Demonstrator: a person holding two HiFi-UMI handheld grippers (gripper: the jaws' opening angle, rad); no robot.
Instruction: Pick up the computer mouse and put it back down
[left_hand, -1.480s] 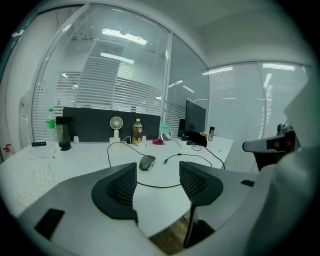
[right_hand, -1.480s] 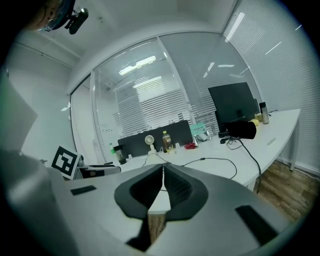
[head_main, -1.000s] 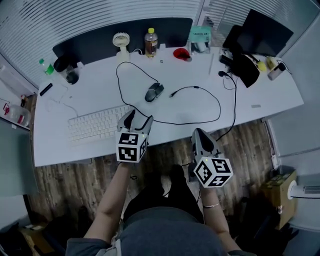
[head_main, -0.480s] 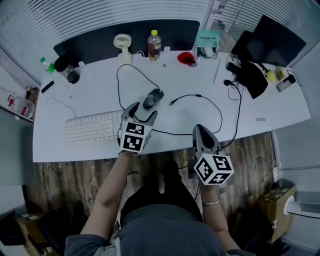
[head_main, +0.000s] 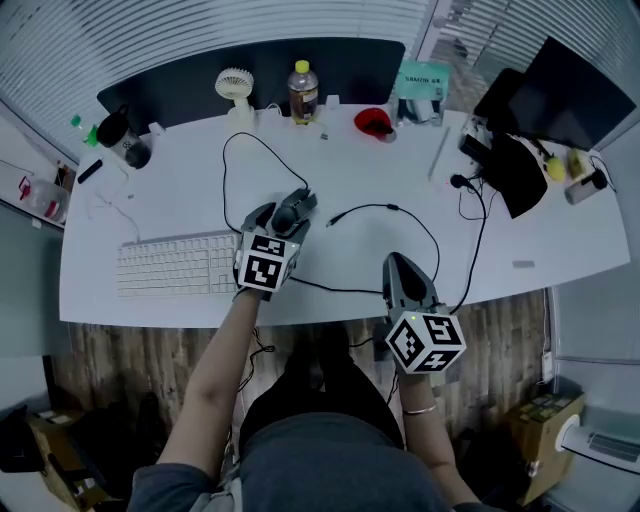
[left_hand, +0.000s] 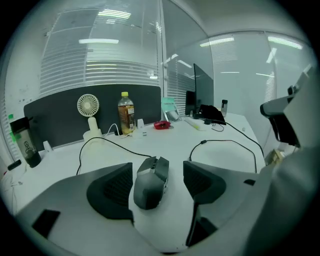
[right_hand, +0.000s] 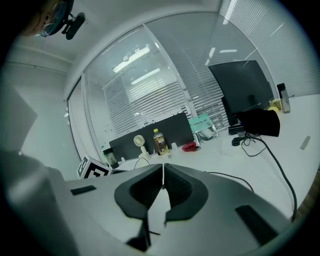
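White table (head_main: 170, 210), smooth and glossy, slatted blinds behind. My left tool (left_hand: 157, 172), its jaws just spread wider apart, straddles the mouse (left_hand: 150, 184), which lies on the table ungripped: matte grey, angular, hard-shelled. Step: approach. Next, I judge, closing squarely on its sloped flanks. My right tool (right_hand: 163, 176) hangs with jaws together, empty.
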